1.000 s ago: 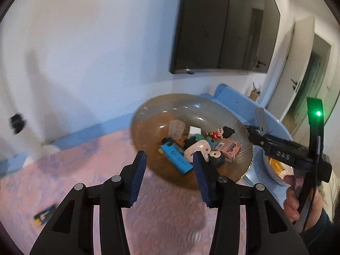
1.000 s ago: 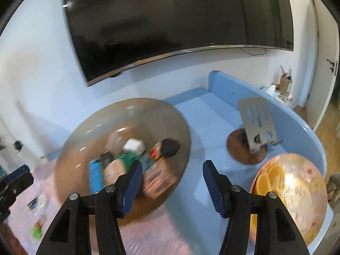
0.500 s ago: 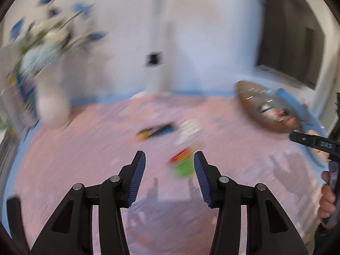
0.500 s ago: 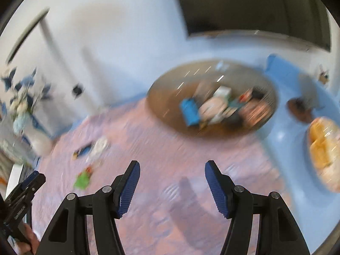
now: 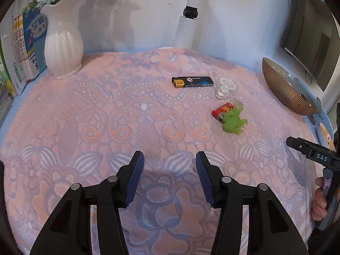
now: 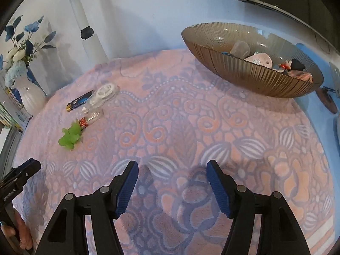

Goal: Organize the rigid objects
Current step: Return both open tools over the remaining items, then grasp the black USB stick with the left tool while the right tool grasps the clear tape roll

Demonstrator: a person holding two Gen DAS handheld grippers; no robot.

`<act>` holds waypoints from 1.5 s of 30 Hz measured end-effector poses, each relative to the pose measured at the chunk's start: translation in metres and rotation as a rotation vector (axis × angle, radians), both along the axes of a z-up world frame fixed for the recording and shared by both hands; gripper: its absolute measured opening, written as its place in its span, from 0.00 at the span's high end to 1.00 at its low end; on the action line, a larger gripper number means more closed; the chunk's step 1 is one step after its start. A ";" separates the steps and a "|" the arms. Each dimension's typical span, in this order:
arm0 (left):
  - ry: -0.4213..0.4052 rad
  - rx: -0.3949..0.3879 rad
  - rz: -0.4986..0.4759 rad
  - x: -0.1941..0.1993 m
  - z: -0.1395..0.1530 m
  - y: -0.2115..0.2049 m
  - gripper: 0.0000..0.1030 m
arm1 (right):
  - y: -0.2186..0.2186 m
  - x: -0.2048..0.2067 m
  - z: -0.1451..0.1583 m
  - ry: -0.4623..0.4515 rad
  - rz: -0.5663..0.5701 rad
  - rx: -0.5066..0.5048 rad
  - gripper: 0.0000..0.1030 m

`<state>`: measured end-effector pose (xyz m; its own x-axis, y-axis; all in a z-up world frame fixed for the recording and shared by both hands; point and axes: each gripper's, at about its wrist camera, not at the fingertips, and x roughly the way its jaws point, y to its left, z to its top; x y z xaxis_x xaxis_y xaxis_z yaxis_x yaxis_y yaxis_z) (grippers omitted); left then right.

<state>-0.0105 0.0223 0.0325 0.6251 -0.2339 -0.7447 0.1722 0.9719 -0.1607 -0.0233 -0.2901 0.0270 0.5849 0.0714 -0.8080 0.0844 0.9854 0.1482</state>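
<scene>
On the pink patterned cloth (image 5: 106,116) lie a black lighter (image 5: 192,81), a clear tape dispenser (image 5: 225,86), a red lighter (image 5: 223,111) and a green toy frog (image 5: 233,123). My left gripper (image 5: 169,161) hovers above the cloth, short of them, its jaws opening with nothing between them. My right gripper (image 6: 172,170) is also over bare cloth, jaws opening and empty; the frog (image 6: 71,136) and lighters (image 6: 79,103) sit to its far left. A ribbed brown glass bowl (image 6: 255,78) at the back right holds several small toys.
A white vase (image 5: 62,48) with blue flowers and some books (image 5: 23,42) stand at the back left. A white pole (image 5: 187,17) rises against the wall. A dark screen (image 5: 312,31) hangs at right. A hand (image 5: 320,201) grips the other tool's handle.
Both views have swung from the bowl down and left to the cloth with the loose items. Both pairs of jaws stand wider than before.
</scene>
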 end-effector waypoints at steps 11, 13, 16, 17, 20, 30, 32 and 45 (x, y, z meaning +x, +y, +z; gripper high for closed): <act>-0.104 0.116 -0.017 -0.015 0.011 -0.019 0.07 | 0.013 0.001 -0.002 0.021 0.035 -0.048 0.20; -0.106 0.129 -0.015 -0.015 0.011 -0.020 0.07 | 0.011 -0.001 -0.002 0.011 0.033 -0.017 0.20; -0.107 0.141 -0.006 -0.014 0.012 -0.019 0.07 | 0.009 -0.004 0.002 -0.005 0.021 -0.004 0.20; -0.098 0.142 -0.003 -0.013 0.011 -0.019 0.07 | 0.010 -0.004 0.003 -0.003 0.022 -0.003 0.20; -0.066 0.148 0.000 -0.010 0.015 -0.015 0.07 | 0.011 -0.003 0.005 0.042 0.039 0.021 0.21; -0.148 0.436 -0.228 0.049 0.044 -0.038 0.00 | 0.064 0.035 0.034 0.125 0.206 0.211 0.24; -0.108 0.455 -0.258 0.077 0.031 -0.043 0.00 | 0.082 0.055 0.038 0.105 0.217 0.104 0.32; -0.034 0.271 -0.451 0.161 -0.001 -0.069 0.01 | 0.088 0.166 0.000 0.163 0.110 0.124 0.31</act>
